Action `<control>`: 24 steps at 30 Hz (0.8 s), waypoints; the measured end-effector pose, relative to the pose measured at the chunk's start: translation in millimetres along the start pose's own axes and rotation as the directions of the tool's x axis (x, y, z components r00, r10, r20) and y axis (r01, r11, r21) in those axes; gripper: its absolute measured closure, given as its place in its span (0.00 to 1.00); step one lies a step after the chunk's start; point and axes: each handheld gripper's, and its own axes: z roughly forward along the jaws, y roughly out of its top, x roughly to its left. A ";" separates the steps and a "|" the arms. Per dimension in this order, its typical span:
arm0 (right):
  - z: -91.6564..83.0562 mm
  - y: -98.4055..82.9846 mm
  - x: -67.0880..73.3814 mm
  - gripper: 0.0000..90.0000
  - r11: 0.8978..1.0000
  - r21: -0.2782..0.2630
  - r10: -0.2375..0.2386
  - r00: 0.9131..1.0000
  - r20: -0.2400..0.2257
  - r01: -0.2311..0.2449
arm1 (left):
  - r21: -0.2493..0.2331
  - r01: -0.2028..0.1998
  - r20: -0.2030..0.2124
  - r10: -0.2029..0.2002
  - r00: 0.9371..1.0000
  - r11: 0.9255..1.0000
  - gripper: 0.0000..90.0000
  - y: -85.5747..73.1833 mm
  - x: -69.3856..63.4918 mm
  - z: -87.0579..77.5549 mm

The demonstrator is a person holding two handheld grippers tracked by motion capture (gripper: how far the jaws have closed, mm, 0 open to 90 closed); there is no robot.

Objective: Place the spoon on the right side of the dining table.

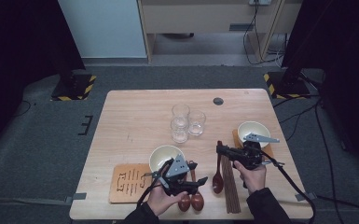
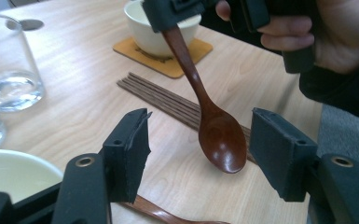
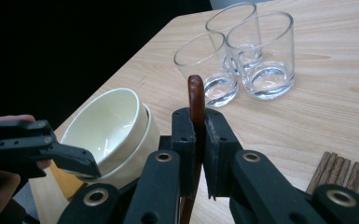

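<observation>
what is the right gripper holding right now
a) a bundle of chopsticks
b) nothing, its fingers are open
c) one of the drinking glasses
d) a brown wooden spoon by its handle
d: in the right gripper view the right gripper has its fingers shut on the handle of the brown wooden spoon, and the left gripper view shows that spoon's bowl hanging just above the table.

A dark brown wooden spoon (image 2: 217, 128) hangs tilted at the frame's centre, handle up, glossy bowl low, clear of the table.
</observation>
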 end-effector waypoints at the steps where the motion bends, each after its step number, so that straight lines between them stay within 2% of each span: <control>1: -0.3 0.3 -0.1 0.94 1.000 -0.004 0.000 1.000 -0.001 0.000 | -0.003 0.001 -0.003 -0.001 1.000 1.000 0.41 0.6 0.9 -1.4; 17: -6.4 9.0 -4.8 0.94 0.998 -0.059 0.005 1.000 0.024 -0.003 | -0.018 0.021 -0.045 -0.021 0.999 1.000 0.39 6.6 18.5 -17.3; 24: -7.7 11.1 -6.6 0.94 0.997 -0.075 0.001 0.999 0.035 0.002 | -0.033 0.029 -0.079 -0.031 0.996 0.999 0.38 8.8 27.6 -27.5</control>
